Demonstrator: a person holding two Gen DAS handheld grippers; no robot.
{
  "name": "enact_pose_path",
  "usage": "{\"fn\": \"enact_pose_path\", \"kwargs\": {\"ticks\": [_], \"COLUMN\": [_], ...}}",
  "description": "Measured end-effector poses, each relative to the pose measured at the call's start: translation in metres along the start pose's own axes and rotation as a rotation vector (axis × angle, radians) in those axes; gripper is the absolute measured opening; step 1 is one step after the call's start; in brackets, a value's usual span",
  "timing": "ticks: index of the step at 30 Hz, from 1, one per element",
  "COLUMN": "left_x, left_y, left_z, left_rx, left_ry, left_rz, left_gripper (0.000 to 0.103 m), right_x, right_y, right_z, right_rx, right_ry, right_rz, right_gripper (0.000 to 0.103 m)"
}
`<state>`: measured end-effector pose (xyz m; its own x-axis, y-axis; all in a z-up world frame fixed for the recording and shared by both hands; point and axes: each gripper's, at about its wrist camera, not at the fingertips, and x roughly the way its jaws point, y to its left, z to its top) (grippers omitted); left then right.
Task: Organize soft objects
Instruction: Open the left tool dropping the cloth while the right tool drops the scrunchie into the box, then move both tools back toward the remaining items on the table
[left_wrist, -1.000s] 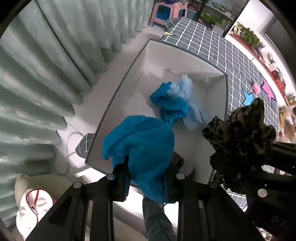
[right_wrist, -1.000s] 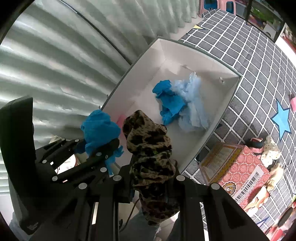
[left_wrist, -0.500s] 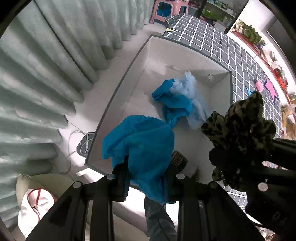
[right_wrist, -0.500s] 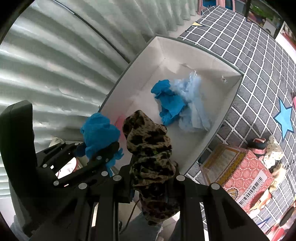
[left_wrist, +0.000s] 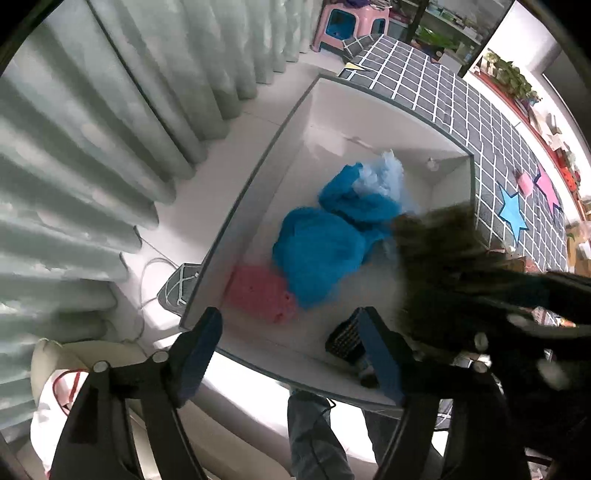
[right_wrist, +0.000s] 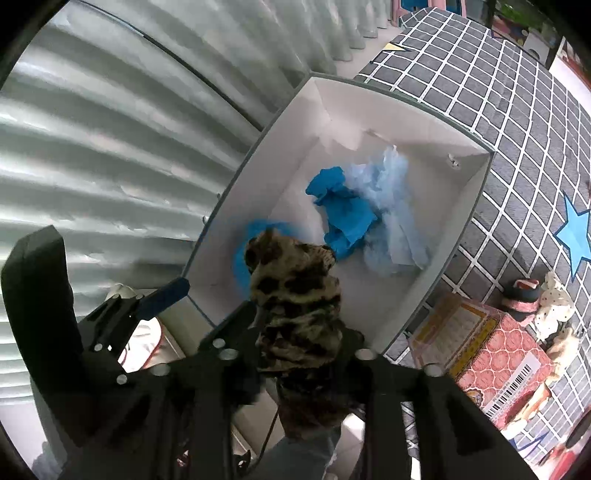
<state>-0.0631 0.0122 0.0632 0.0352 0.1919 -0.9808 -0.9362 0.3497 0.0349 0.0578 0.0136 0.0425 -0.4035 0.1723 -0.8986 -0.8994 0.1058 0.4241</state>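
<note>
Left wrist view: your left gripper (left_wrist: 291, 328) has just been opening, jaws wide and empty; blue cloth (left_wrist: 319, 254) blurred over the white box (left_wrist: 258, 177). Your right gripper (right_wrist: 301, 339) has just been opening; leopard-print cloth (right_wrist: 295, 291) sits between its jaws, grip unclear.

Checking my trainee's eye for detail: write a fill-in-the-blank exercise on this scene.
1. The white box sits beside a pale ____.
2. The leopard-print cloth sits between the ____ tongs.
3. The left tongs stand open and ____.
4. Under the bright blue cloth lies a ____ item.

Missing: curtain; right; empty; pink
</note>
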Motion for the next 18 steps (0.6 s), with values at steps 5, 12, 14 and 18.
{"fn": "enact_pose_path", "kwargs": {"ticks": [5, 12, 14, 18], "left_x": [0.002, -0.001, -0.004, -0.012], "left_y": [0.003, 0.005, 0.006, 0.001], "left_z": [0.001, 0.000, 0.001, 0.006], "left_rx": [-0.017, -0.057, -0.070, -0.069], "left_ry": [0.016, 0.010, 0.000, -0.006], "left_rz": [-0.006, -0.042, -0.056, -0.081], "left_gripper": [0.093, 0.103, 0.103, 0.103], "right_x": [-0.010, -0.019, -0.023, -0.036], "right_y": [0.004, -0.003, -0.011, -0.023], "right_z": [0.003, 0.001, 0.001, -0.002], "right_rx": [0.004, 0.048, 0.073, 0.105], "right_ry": [-0.029, -0.041, -0.049, -0.068], "right_rz": [-0.004, -0.037, -0.029, -0.018], "right_gripper": [0.075, 0.103, 0.103, 0.103]}}
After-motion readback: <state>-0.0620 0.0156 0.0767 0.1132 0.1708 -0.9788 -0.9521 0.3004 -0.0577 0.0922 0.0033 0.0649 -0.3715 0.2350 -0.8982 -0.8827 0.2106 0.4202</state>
